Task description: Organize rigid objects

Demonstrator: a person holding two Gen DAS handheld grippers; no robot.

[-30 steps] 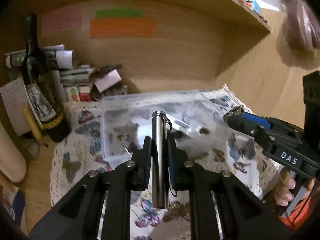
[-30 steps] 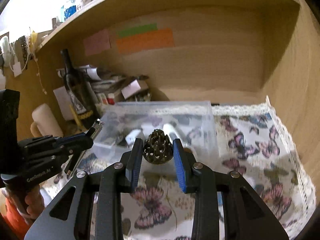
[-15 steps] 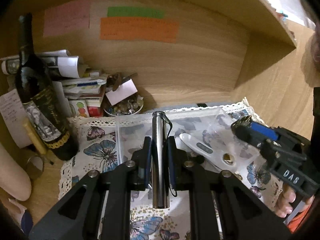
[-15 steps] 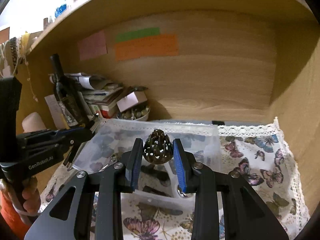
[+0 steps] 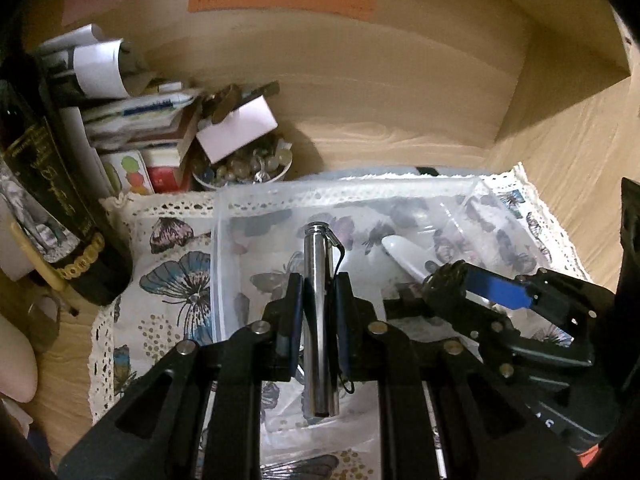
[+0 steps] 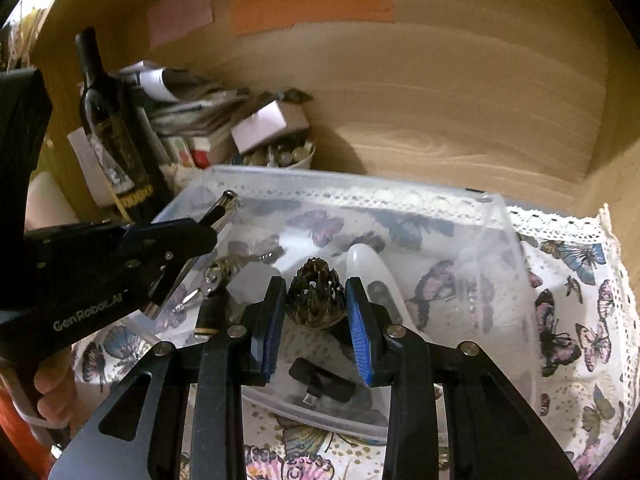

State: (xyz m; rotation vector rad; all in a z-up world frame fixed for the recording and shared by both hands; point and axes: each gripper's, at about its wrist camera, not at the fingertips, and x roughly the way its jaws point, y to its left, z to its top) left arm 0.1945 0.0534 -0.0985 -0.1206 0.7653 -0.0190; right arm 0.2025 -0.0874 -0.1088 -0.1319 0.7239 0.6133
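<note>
My left gripper [image 5: 317, 292] is shut on a silver metal tube [image 5: 318, 320] with a thin black cord, held over the clear plastic bin [image 5: 218, 248]. My right gripper [image 6: 316, 304] is shut on a dark pierced cone-shaped ornament [image 6: 316, 300], held above the same bin [image 6: 500, 216]. The bin holds a white thermometer-like stick [image 6: 372, 276], a corkscrew-like metal tool [image 6: 224, 272] and a small black adapter [image 6: 320, 384]. The right gripper shows in the left wrist view [image 5: 444, 280]; the left gripper and tube show in the right wrist view [image 6: 218, 214].
A dark wine bottle [image 5: 48, 208] stands at the left beside stacked papers and boxes [image 5: 132, 120]. A white bowl of small trinkets [image 5: 244, 164] sits behind the bin. A butterfly-print cloth [image 6: 572, 320] covers the shelf. Wooden walls close in behind and to the right.
Both grippers have moved forward and lower over the bin, still holding their objects. The bin and its contents look larger and closer.
</note>
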